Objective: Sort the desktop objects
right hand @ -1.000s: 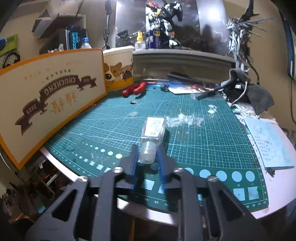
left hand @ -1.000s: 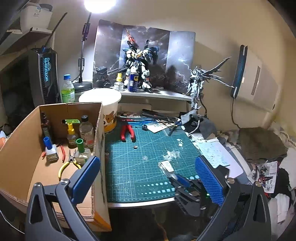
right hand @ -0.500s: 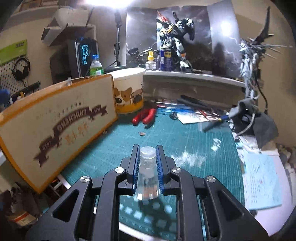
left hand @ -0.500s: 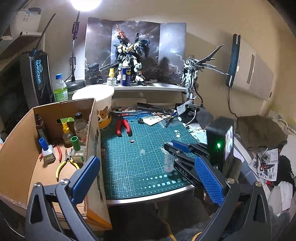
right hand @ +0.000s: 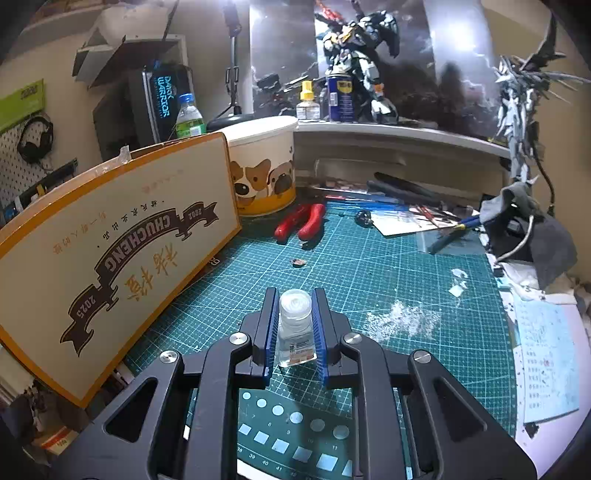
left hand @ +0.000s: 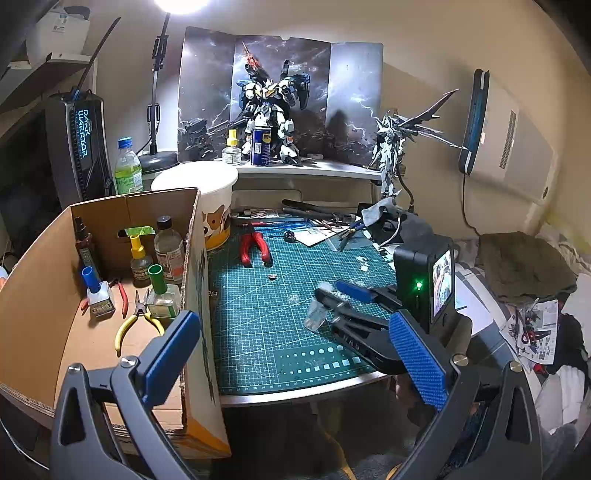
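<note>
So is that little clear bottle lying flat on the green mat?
No, the bottle is clamped upright in the right gripper, lifted above the mat.

Overhead lamp (left hand: 181, 4) glare, fisheye-warped edges.

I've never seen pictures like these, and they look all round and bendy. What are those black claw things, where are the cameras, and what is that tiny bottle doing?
The claws are grabbers that a person holds, one in each hand. Each grabber carries a wide, bendy-looking camera that looks out along its two fingers.

One picture comes from the left gripper. Its blue fingers are spread apart and hold nothing. It looks over a cardboard box with bottles and yellow pliers inside.

The other picture comes from the right gripper. It is squeezing a small clear bottle by its sides, with the white cap on top. In the left camera's picture the bottle seems lifted above the green cutting mat.

Red cutters also lie on the mat. Toy robot models stand on the shelf behind.
</note>
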{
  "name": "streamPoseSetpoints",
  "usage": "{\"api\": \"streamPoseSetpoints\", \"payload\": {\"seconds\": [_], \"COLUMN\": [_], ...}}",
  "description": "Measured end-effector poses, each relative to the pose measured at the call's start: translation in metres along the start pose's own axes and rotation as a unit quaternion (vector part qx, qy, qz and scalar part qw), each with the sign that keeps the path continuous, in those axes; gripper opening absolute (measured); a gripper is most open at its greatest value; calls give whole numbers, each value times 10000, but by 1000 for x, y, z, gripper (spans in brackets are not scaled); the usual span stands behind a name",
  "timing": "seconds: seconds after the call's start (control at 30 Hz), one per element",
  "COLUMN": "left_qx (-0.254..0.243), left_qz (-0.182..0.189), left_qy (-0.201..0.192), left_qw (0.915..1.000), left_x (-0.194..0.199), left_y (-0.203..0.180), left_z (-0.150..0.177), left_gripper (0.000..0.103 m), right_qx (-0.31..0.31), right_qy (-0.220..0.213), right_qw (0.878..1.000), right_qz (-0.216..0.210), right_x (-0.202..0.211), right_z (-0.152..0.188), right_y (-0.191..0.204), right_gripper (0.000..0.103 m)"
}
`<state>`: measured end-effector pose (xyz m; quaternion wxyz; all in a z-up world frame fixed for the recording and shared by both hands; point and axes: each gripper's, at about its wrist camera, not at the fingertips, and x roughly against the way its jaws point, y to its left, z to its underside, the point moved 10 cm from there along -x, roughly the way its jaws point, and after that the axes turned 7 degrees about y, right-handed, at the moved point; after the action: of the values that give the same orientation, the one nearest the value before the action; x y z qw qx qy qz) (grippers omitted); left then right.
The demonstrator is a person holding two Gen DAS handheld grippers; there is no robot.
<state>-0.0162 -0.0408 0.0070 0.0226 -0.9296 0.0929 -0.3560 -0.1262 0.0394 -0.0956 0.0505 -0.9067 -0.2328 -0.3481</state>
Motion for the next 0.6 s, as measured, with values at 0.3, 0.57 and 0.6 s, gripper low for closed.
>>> {"api": "streamPoseSetpoints", "payload": {"seconds": [0.3, 0.57, 0.6], "left_qx": [10, -59, -53], "left_qz": [68, 103, 103], "left_qy": [46, 58, 61], "left_qw": [10000, 9999, 9999], "left_x": [-3, -4, -4], "left_y": [-1, -4, -3], "left_z": [3, 4, 4], "left_gripper": [103, 103, 103], "right_qx": [293, 302, 302], "right_qy": [93, 384, 392], "right_qw": [9995, 9986, 9986], "right_qz": [-81, -201, -204], "right_x": [0, -22, -23], "right_z": [25, 35, 35], "right_y": [-1, -1, 0], "right_gripper": [50, 28, 27]}}
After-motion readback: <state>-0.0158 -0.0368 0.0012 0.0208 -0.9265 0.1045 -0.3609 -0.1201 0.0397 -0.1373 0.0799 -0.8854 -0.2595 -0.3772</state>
